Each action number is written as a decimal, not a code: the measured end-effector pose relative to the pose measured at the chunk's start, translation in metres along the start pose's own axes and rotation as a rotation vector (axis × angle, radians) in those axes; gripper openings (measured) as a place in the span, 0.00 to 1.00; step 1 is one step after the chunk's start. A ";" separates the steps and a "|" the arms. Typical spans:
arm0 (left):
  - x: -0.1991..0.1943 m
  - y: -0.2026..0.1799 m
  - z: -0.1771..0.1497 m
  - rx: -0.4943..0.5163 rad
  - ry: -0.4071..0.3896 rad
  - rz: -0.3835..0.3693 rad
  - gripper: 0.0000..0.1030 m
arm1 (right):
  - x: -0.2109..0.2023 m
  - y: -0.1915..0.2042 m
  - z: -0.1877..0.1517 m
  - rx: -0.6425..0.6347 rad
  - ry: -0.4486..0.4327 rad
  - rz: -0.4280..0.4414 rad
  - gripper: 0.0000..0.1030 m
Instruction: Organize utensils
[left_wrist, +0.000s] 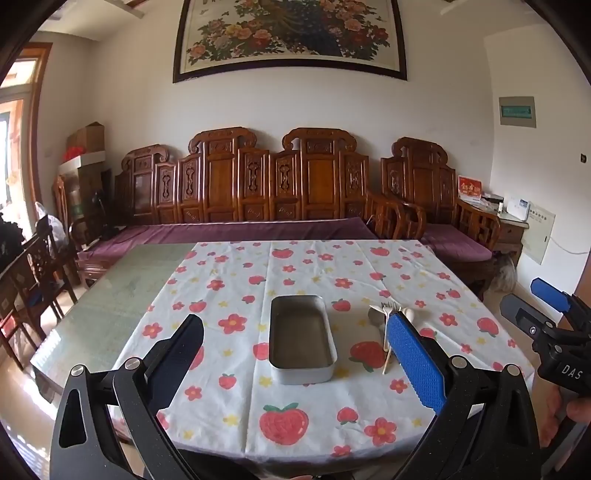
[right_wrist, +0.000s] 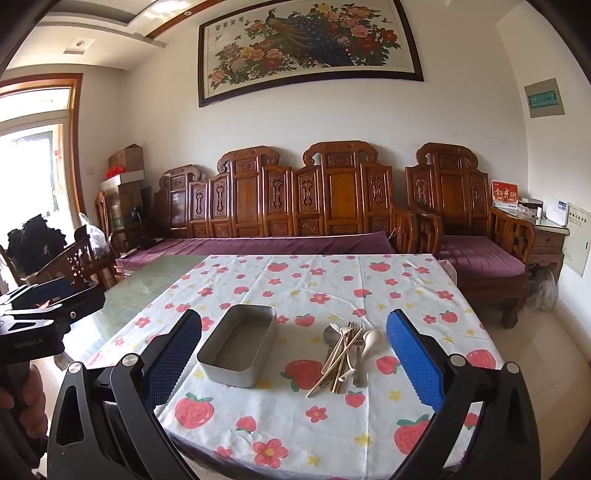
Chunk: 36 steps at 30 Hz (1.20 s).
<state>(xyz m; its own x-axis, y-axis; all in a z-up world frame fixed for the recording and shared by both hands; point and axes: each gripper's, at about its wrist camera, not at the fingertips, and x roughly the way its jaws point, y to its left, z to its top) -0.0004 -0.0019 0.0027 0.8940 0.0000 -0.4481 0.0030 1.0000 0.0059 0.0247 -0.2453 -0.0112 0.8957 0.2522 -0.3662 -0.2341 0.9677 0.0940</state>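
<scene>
We see a room lit by daylight from the window (right_wrist: 33, 155) at the left, which is blown out to near white in the right wrist view. The white wall reads bright and even. On the tablecloth (right_wrist: 332, 280) the metal tin (right_wrist: 236, 347) and the utensils (right_wrist: 345, 352) cast only soft, short shadows. The bare glass tabletop (left_wrist: 110, 295) at the left edge carries a pale sheen. Both fisheye views bend straight lines strongly toward the borders, with dark vignetted corners. Focus is sharp at the centre.

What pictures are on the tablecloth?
Red strawberries, pink flowers and little yellow stars on the white tablecloth, clearest in the right wrist view.
</scene>
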 end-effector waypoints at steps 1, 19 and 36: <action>-0.001 -0.003 0.005 0.000 -0.001 0.000 0.94 | 0.000 0.000 0.000 0.000 0.000 0.001 0.98; -0.013 -0.012 0.024 0.002 -0.005 -0.001 0.94 | -0.001 -0.001 0.001 0.002 -0.001 0.000 0.98; -0.014 -0.009 0.019 0.001 -0.009 -0.005 0.94 | -0.004 -0.002 0.003 0.004 -0.004 0.001 0.98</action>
<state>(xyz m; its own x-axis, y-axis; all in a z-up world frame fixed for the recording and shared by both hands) -0.0047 -0.0107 0.0258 0.8978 -0.0047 -0.4403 0.0078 1.0000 0.0051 0.0232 -0.2478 -0.0069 0.8969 0.2530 -0.3627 -0.2335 0.9675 0.0976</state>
